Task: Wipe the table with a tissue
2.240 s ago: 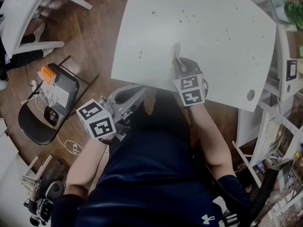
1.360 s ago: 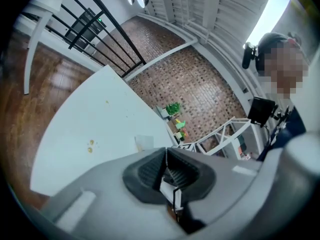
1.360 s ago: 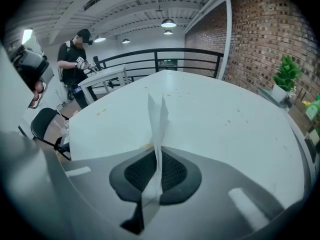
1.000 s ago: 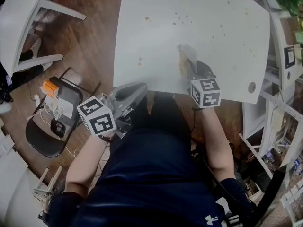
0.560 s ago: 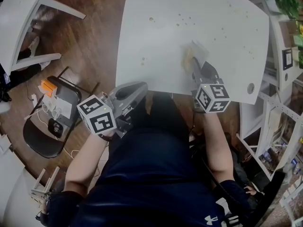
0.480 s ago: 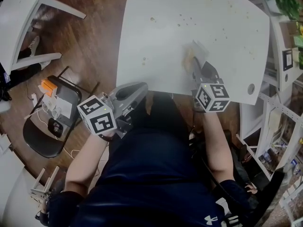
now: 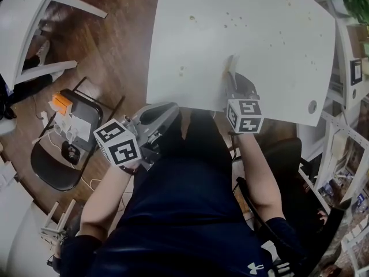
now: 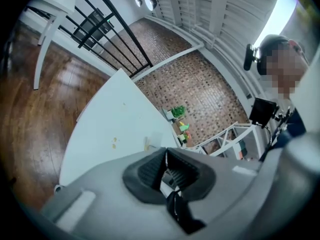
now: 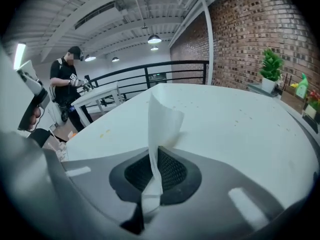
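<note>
Filling most of the head view is the big white counter (image 7: pixel 277 45). The right tongs (image 7: pixel 230 78) are over its front edge, squeezed tight on a white tissue (image 7: pixel 230 63) that sticks out past the tips. The left tongs (image 7: pixel 172 107) are closed with nothing in them, held off the counter by the person's body. Little brown crumbs (image 7: pixel 181 71) dot the counter.

Left gripper (image 7: pixel 170 108): jaws closed, empty; held short of the table's (image 7: pixel 271 33) near edge, pointing slightly downward.
Right gripper (image 7: pixel 232 81): jaws clamped on the tissue (image 7: pixel 230 66); angled steeply down, just inside the near edge.
Left forearm (image 7: pixel 101 203): bare, bent.
Right forearm (image 7: pixel 259 172): bare, extended forward.
</note>
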A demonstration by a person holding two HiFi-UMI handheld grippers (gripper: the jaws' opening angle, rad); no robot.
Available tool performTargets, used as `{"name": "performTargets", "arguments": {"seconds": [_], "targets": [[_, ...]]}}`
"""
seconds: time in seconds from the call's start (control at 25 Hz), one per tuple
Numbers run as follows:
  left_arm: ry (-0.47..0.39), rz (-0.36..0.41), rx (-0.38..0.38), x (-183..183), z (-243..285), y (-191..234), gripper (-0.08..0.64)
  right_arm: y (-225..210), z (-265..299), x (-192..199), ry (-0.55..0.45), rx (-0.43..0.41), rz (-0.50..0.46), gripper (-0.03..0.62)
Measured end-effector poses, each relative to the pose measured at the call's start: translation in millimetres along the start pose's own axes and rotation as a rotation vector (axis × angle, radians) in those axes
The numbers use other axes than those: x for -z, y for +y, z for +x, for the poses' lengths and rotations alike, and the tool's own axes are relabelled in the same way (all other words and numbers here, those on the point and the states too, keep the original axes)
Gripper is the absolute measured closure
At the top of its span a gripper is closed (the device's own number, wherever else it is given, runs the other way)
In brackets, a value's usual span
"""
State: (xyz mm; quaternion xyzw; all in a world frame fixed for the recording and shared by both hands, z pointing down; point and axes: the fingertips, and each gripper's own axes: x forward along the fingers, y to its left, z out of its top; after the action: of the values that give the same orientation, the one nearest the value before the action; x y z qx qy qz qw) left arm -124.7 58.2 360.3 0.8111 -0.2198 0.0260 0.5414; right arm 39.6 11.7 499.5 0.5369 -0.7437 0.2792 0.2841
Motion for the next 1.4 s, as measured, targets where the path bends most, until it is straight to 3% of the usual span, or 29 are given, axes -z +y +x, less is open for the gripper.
{"name": "performTargets", "arguments": {"seconds": [0.32,0.56,0.84,1.08,1.2,1.4], "targets": [[0.040,0.019,0.031,-5,0,-2,0.551,28,7,9,0.039,0.004,0.014,0.581],[0.068,0.023,0.040,-8,-4,4,0.551,38,10,9,0.080,-0.013,-0.100,0.581],[0.078,0.034,0.055,-13,6,1,0.551,-42,-10,18,0.088,0.109,0.048,0.581],[0.095,0.029,0.061,-5,14,-6,0.551,-71,-26,16,0.031,0.097,0.223,0.581],[0.086,0.025,0.060,-6,16,-6,0.551,-69,-26,19,0.043,0.093,0.216,0.581],[0.057,0.016,0.056,-8,10,-5,0.551,-45,-13,18,0.070,0.080,0.112,0.581]]}}
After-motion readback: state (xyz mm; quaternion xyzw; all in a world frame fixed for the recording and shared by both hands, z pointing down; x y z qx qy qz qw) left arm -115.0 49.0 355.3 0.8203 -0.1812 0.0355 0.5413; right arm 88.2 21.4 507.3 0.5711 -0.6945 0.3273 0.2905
